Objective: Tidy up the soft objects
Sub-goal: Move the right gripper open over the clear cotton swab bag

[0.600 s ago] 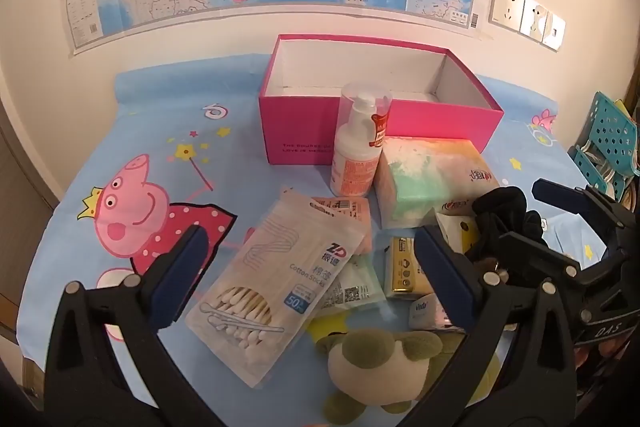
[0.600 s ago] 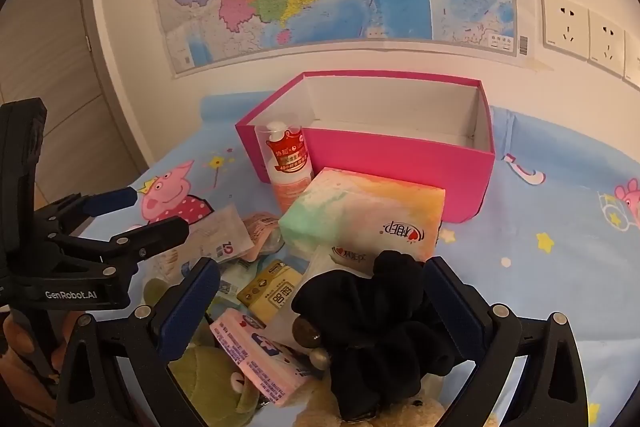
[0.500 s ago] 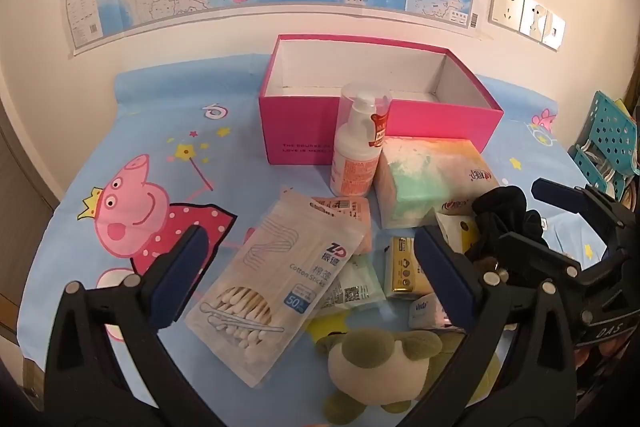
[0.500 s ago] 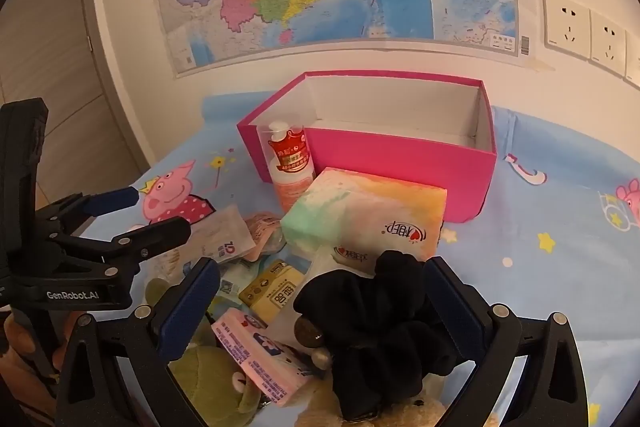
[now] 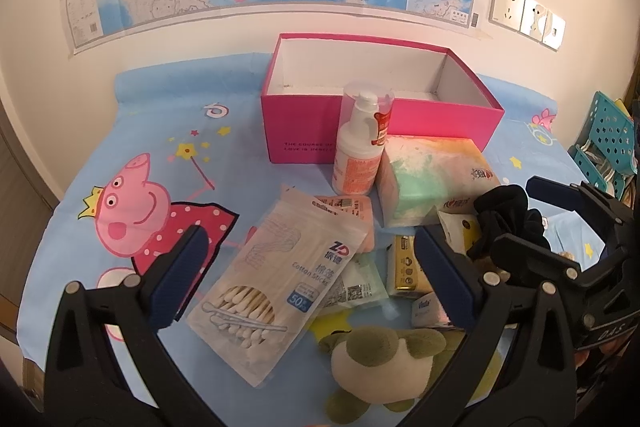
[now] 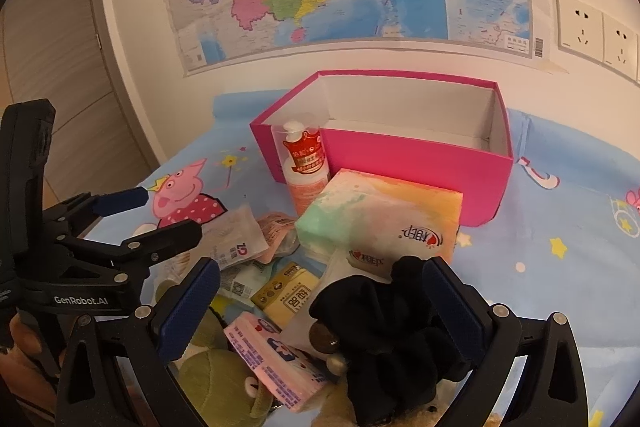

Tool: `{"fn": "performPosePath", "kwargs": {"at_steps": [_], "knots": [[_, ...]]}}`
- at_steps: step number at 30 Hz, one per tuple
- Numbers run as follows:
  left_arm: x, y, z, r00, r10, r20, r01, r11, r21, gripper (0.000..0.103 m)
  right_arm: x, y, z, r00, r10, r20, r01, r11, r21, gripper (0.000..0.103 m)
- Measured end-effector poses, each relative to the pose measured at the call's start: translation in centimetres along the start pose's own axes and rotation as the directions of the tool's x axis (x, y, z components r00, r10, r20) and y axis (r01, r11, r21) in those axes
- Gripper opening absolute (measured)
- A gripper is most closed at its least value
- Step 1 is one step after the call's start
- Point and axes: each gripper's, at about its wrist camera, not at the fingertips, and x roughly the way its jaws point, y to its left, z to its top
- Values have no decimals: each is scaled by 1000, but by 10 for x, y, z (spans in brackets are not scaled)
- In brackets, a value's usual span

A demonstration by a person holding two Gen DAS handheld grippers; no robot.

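An open pink box (image 5: pixel 376 131) (image 6: pixel 400 163) stands at the back of the blue cartoon cloth. In front of it lies a pile: a pastel tissue pack (image 5: pixel 432 179) (image 6: pixel 380 223), a cotton swab bag (image 5: pixel 280 275), a black scrunchie (image 6: pixel 384 327) (image 5: pixel 508 223), a green and white plush (image 5: pixel 384 359) (image 6: pixel 224 383) and small packets. My left gripper (image 5: pixel 316 275) hovers open above the swab bag. My right gripper (image 6: pixel 324 311) stands open above the scrunchie, its pads apart from it.
A white pump bottle (image 5: pixel 360 151) (image 6: pixel 304 167) stands against the box front. A map and wall sockets (image 5: pixel 528 15) are on the wall behind. Teal baskets (image 5: pixel 608 143) stand at the right. A grey door (image 6: pixel 60 59) is on the left.
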Motion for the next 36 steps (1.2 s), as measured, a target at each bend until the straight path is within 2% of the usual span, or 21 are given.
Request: {"fn": "performPosePath", "kwargs": {"at_steps": [6,11,14,16,19,23,28,32,35,36], "knots": [[0,5,-3,1000,1,-1,-1,1000,-5,103,6,4,3,1000,15,-13,-16,999,-35,103],[2,23,-13,1000,-8,-22,8,1000,-29,103,17,10,7,998,48,-45,-51,996,-73,103],[4,41,-23,999,-15,-44,13,998,-56,103,27,18,10,993,92,-80,-99,991,-92,103],[5,55,-30,998,-28,-63,23,996,-84,103,31,25,13,988,140,-71,-147,985,-93,101],[8,71,-43,994,-45,-99,34,993,-113,103,46,34,19,976,178,-127,-192,975,-114,89],[13,84,-58,986,-85,-142,63,986,-155,103,72,51,28,960,202,-193,-234,959,-161,79],[17,80,-67,975,-142,-169,120,983,-137,101,106,63,34,938,194,-287,-250,953,-173,55],[20,76,-71,968,-164,-188,142,982,-123,98,129,68,35,919,171,-356,-247,952,-182,55],[23,75,-73,967,-157,-202,136,984,-118,91,142,72,34,917,134,-376,-224,953,-205,53],[25,75,-74,964,-163,-209,140,983,-121,91,145,75,32,916,129,-380,-223,951,-215,47]]}}
